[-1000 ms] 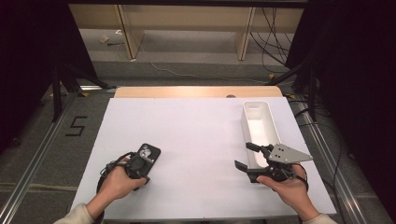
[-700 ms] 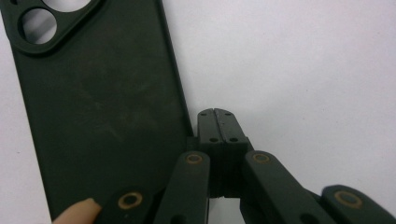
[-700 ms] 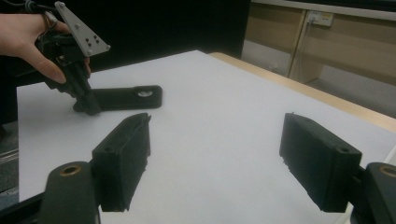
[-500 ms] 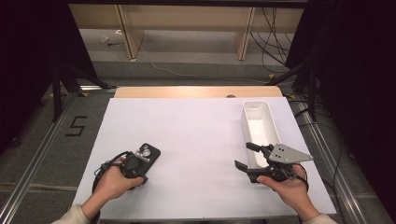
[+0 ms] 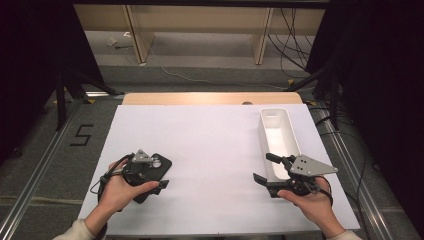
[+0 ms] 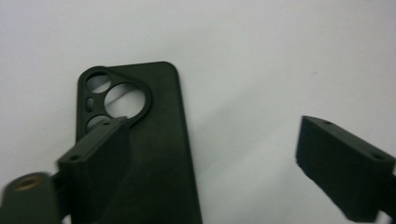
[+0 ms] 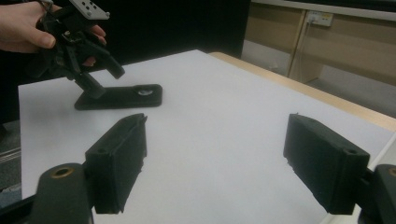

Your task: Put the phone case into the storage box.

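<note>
**Phone case let go on the counter, left jaws spread**

The left hand-held gripper [image 5: 159, 176] has just been opening its jaws and now stands released, one jaw over the black phone case [image 6: 154, 154] and the other out over bare white surface. Nothing is pinched; the case lies flat on the counter [image 5: 215, 145], camera cut-outs turned toward the far edge. From the right gripper view the left hand-held gripper [image 7: 100, 74] tilts steeply down onto the near end of the case [image 7: 122, 97], a hand wrapped round its body.

Taking the case as the landmark: the right hand-held gripper [image 5: 266, 169] sits well apart from it, across the counter on the person's right, jaws parted with nothing between them, its tips just beside the near end of the white tray [image 5: 278, 131]. The right hand [image 5: 310, 202] holds it low and level, forearm coming in from the near edge.

My read: this is the release step, the case set down on the left half. Next, the left hand needs to lift clear without dragging the case; if it goes to the tray, a fresh pinch on a long edge is called for.
</note>
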A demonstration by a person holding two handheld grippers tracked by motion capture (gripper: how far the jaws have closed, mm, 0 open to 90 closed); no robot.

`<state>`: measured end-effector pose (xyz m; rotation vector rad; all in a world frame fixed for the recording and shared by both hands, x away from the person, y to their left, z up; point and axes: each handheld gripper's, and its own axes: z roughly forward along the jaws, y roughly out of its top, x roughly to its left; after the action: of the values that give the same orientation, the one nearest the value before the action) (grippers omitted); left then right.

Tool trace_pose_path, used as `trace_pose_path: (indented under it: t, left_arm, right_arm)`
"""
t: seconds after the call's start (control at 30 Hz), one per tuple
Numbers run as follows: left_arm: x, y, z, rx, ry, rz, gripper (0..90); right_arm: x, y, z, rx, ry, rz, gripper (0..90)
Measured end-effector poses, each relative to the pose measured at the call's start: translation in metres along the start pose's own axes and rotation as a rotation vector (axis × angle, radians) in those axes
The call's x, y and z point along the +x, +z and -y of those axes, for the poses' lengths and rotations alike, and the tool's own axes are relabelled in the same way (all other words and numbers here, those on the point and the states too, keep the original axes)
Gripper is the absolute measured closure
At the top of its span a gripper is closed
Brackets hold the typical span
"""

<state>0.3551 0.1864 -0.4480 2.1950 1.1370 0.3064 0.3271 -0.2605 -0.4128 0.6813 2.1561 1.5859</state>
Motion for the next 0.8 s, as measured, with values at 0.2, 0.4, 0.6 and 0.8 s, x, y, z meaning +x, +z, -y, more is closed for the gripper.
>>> trace_pose_path:
  t: [0.2,0.4,0.6,0.8]
  left_arm:
    - [0.005,0.002,0.002,0.042,0.016,-0.060,0.0]
    - [0.011,0.007,0.004,0.086,0.018,-0.047,0.0]
    - [0.016,0.013,0.005,0.130,0.028,-0.056,1.0]
    - [0.020,0.014,0.003,0.180,0.043,-0.071,2.3]
  right_arm:
    - [0.000,0.000,0.001,0.000,-0.001,0.004,21.4]
    - [0.000,0.000,0.001,0.001,0.000,0.005,21.4]
    - [0.000,0.000,0.001,0.003,0.000,0.004,21.4]
    - [0.000,0.000,0.001,0.002,0.001,0.005,21.5]
